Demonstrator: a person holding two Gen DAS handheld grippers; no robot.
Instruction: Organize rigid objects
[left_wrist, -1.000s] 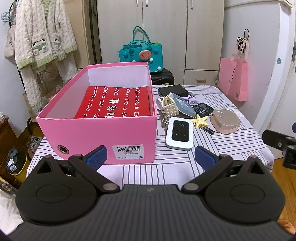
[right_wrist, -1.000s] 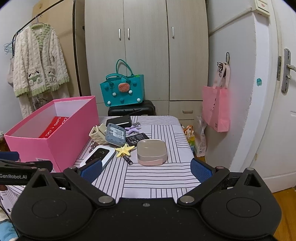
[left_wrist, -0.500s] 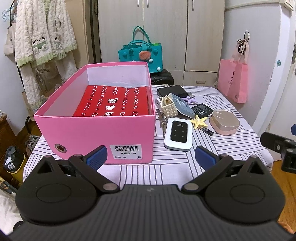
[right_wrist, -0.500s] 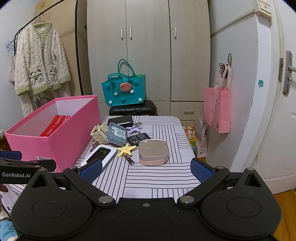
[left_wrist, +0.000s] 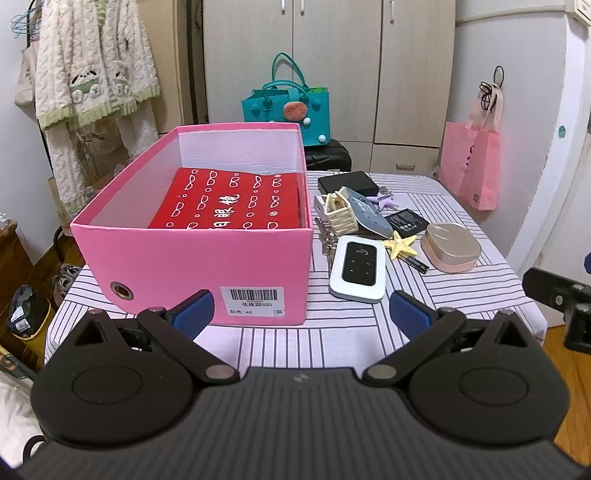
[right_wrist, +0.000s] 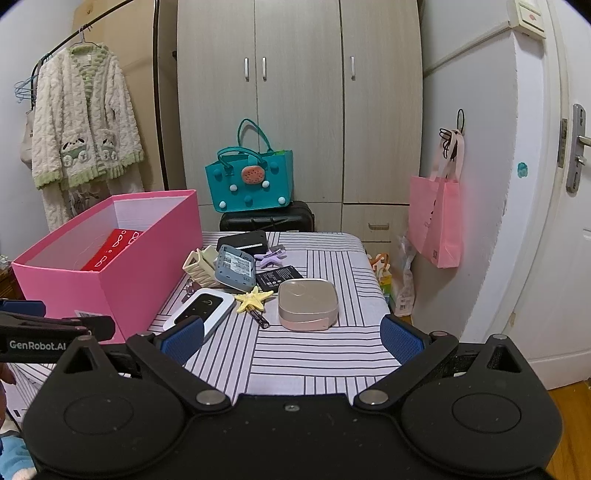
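Observation:
A pink box (left_wrist: 192, 258) holding a red patterned box (left_wrist: 229, 203) sits on the left of the striped table (left_wrist: 461, 291). To its right lies a cluster: a white-and-black pocket router (left_wrist: 357, 271), a yellow starfish (left_wrist: 400, 244), a gold case (left_wrist: 451, 246), a cream claw clip (left_wrist: 340, 214), a grey device (left_wrist: 369, 218), a black box (left_wrist: 347, 182) and a battery (right_wrist: 260, 318). My left gripper (left_wrist: 301, 314) hangs open before the pink box's front. My right gripper (right_wrist: 291, 338) stands open short of the gold case (right_wrist: 308, 302) and the router (right_wrist: 201, 310).
A teal bag (right_wrist: 255, 181) rests on a black suitcase (right_wrist: 267, 219) behind the table. A pink bag (right_wrist: 437, 218) hangs on the right wall near a door. A fluffy robe (right_wrist: 81, 129) hangs at the left. The left gripper's side (right_wrist: 44, 332) shows in the right wrist view.
Both grippers have drawn back and risen slightly, so the table and box look a little farther off. Nothing on the table has moved, and both stay open.

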